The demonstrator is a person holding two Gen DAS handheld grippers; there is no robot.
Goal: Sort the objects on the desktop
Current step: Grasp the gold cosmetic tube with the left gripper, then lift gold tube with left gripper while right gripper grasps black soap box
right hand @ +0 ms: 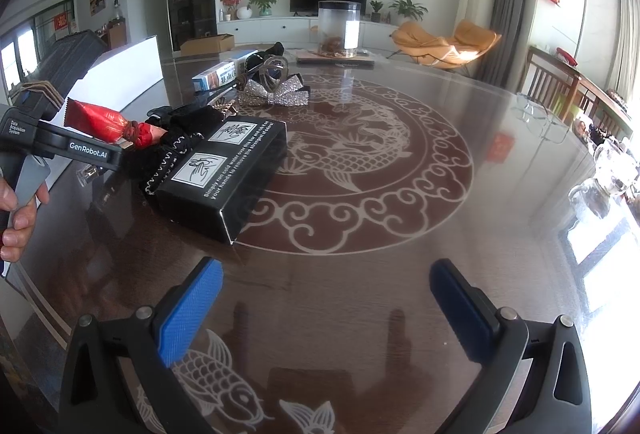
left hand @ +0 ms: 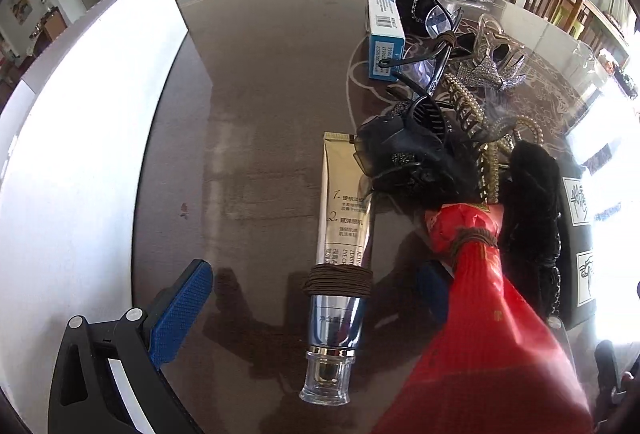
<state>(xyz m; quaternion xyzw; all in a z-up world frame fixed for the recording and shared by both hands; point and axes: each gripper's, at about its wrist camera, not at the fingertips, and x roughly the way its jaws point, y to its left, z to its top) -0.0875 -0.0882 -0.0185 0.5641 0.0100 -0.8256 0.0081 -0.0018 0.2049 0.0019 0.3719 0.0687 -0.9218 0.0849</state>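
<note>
Looking through the left wrist view, I judge the red packet (left hand: pixel 480 314) light, crinkly and soft, best taken near its hair-tie-bound neck; it covers the right finger of the left gripper (left hand: pixel 312 298), whose jaws stand wide with the cream tube (left hand: pixel 340 254) on the table between them, so I cannot tell whether anything is gripped. In the right wrist view, the right gripper (right hand: pixel 324 298) is released and empty above bare table (right hand: pixel 400 234), with the packet well off to its forward left, beside the black box (right hand: pixel 224 169).
</note>
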